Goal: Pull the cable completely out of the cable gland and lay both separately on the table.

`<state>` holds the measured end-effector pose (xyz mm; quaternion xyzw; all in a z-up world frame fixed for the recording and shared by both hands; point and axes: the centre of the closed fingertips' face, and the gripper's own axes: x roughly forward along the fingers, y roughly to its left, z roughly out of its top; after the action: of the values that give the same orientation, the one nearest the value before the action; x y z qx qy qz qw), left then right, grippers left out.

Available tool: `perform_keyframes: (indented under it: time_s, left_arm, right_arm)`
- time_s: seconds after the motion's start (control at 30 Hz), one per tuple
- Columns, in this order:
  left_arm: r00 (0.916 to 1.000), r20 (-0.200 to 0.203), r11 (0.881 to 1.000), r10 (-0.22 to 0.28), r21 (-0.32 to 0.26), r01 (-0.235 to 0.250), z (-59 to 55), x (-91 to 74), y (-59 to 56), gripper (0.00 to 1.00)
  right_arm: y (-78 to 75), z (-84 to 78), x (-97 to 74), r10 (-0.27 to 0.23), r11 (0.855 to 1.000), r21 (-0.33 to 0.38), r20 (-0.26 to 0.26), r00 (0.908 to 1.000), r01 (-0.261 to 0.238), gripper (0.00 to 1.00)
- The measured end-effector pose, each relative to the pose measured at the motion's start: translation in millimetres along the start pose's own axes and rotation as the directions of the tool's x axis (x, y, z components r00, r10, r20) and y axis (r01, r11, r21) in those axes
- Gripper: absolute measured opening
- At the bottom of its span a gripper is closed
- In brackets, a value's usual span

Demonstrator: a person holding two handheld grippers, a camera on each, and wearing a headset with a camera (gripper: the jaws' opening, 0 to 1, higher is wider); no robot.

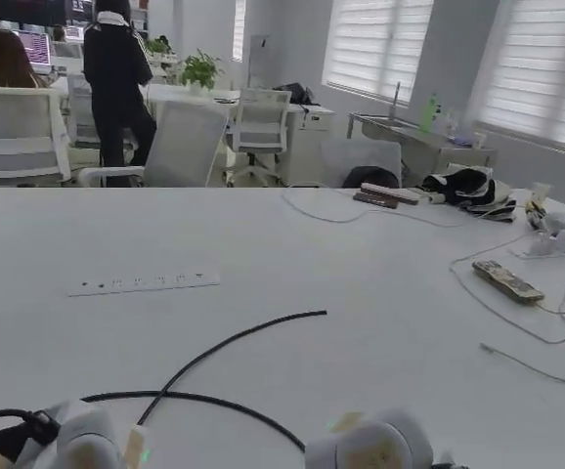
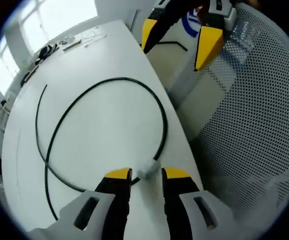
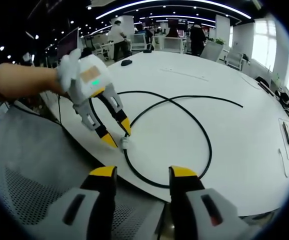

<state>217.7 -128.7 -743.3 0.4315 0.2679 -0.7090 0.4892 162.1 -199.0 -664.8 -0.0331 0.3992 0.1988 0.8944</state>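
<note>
In the head view, the black cable [image 1: 234,338] lies in loose curves on the white table [image 1: 380,293], near its front edge. The white housings of the left gripper [image 1: 87,440] and right gripper [image 1: 370,445] sit at the bottom of the view, and their jaws are hidden there.

In the left gripper view, we see the cable gland [image 2: 146,170], a small pale grey fitting, between the yellow tips of the left gripper [image 2: 148,175]. It sits by the table's [image 2: 99,130] near edge. The jaws are parted a little wider than the gland and we cannot make out a firm grip on it. From the gland, the cable [image 2: 119,78] runs up and away from the tips in one wide loop, then crosses itself on the far side. The right gripper [image 2: 179,40] hangs beyond that loop, past the table's edge.

In the right gripper view, the right gripper [image 3: 143,172] stands well open and holds nothing. The left gripper [image 3: 118,136] points down at the gland [image 3: 125,143], which lies just at its tips, ahead and left of the right jaws. The cable [image 3: 208,140] leaves the gland towards the right gripper, so we judge the left one nearer to pin the gland and the right one placed to draw the cable out.
</note>
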Motion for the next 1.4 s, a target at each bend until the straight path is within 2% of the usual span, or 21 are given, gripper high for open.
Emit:
perform_keyframes:
  time_s: [0.07,0.13,0.17,0.2,0.33,0.4,0.47,0.53,0.57,0.63,0.73,0.8,0.87,0.9,0.93,1.0,1.1,1.13,1.17,1.27,1.4]
  left_arm:
    - [0.9999,-0.008,1.000,-0.014,0.012,0.014,-2.8,3.3,-3.1,0.23]
    - [0.9997,-0.022,0.999,-0.007,0.037,0.008,-7.7,6.3,-2.3,0.23]
    - [0.9991,-0.041,0.999,-0.012,0.032,0.013,-11.9,7.3,-3.0,0.23]
    - [0.9987,-0.051,0.999,-0.006,0.039,0.008,-15.4,8.9,-3.2,0.22]
    - [0.9983,-0.051,0.998,0.027,0.050,-0.024,-16.9,10.2,-1.9,0.18]
    - [0.9976,-0.061,0.999,0.032,0.009,-0.032,-17.7,9.4,-2.7,0.17]
    - [0.9977,-0.059,0.999,0.034,-0.001,-0.034,-15.0,4.8,-5.4,0.16]
    - [0.9989,-0.027,0.995,0.038,-0.088,-0.040,-8.7,-1.4,-7.0,0.15]
    - [0.9987,0.007,0.992,0.051,-0.118,-0.050,-2.3,-7.7,-5.5,0.15]
    - [0.9960,0.043,0.983,0.079,-0.169,-0.070,5.1,-19.1,-2.0,0.15]
    - [0.9900,0.075,0.968,0.120,-0.231,-0.100,13.8,-36.2,0.0,0.15]
    - [0.9884,0.081,0.963,0.128,-0.250,-0.104,18.2,-45.4,-2.4,0.15]
    - [0.9882,0.087,0.958,0.126,-0.269,-0.099,27.3,-57.7,-9.1,0.15]
    - [0.9879,0.094,0.956,0.123,-0.277,-0.093,31.8,-61.8,-12.2,0.15]
    - [0.9842,0.109,0.952,0.140,-0.288,-0.103,37.9,-67.8,-13.2,0.15]
    - [0.9770,0.135,0.947,0.166,-0.298,-0.119,47.4,-77.0,-15.5,0.15]
    - [0.9692,0.152,0.942,0.193,-0.303,-0.140,56.6,-87.0,-19.1,0.15]
    - [0.9665,0.153,0.940,0.206,-0.305,-0.153,59.1,-90.5,-20.6,0.15]
    - [0.9639,0.154,0.938,0.217,-0.305,-0.163,60.6,-92.7,-20.9,0.15]
    - [0.9599,0.142,0.931,0.242,-0.311,-0.188,62.6,-97.5,-22.7,0.15]
    - [0.9546,0.140,0.922,0.263,-0.329,-0.205,67.8,-105.1,-28.4,0.15]
  right_arm:
    - [-0.1,-0.2,0.0,0.000,1.000,-0.001,-0.002,1.0000,-0.001,0.43]
    - [0.0,-0.3,0.0,0.001,1.000,-0.001,-0.002,1.0000,-0.001,0.43]
    - [0.0,-0.3,-0.1,0.001,1.000,-0.001,-0.002,1.0000,-0.001,0.43]
    - [0.0,-0.4,-0.2,0.001,1.000,-0.002,-0.003,1.0000,-0.001,0.43]
    - [0.3,0.1,-0.2,0.003,1.000,-0.002,0.000,1.0000,-0.003,0.43]
    - [0.7,0.3,-0.3,0.005,1.000,-0.003,0.002,1.0000,-0.005,0.43]
    - [1.1,0.3,-0.2,0.007,1.000,-0.006,0.001,1.0000,-0.007,0.43]
    - [1.5,0.2,-0.2,0.010,1.000,-0.011,0.000,1.0000,-0.010,0.43]
    - [1.9,0.1,-0.2,0.012,1.000,-0.012,0.001,0.9999,-0.012,0.43]
    - [2.3,-0.5,-0.3,0.013,1.000,-0.014,-0.003,0.9999,-0.013,0.43]
    - [4.2,-0.4,-0.8,0.019,0.999,-0.042,-0.012,0.9997,-0.019,0.43]
    - [10.0,-3.5,0.0,0.050,0.995,-0.080,-0.044,0.9978,-0.053,0.44]
    - [22.3,-2.7,0.5,0.121,0.984,-0.123,-0.059,0.9909,-0.127,0.43]
    - [28.5,-1.6,0.0,0.159,0.976,-0.142,-0.065,0.9852,-0.167,0.40]
    - [34.1,0.5,-2.0,0.196,0.965,-0.160,-0.078,0.9775,-0.206,0.37]
    - [34.6,12.5,-4.3,0.210,0.959,-0.182,-0.061,0.9758,-0.218,0.35]
    - [38.9,32.4,-9.0,0.267,0.944,-0.192,-0.031,0.9633,-0.267,0.35]
    - [41.9,38.3,-10.1,0.289,0.938,-0.193,-0.020,0.9570,-0.288,0.34]
    - [47.8,45.3,-11.0,0.330,0.924,-0.199,-0.012,0.9440,-0.325,0.32]
    - [56.5,50.8,-8.8,0.368,0.897,-0.244,-0.048,0.9285,-0.368,0.30]
    - [69.0,55.7,-2.0,0.389,0.871,-0.294,-0.078,0.9181,-0.394,0.30]
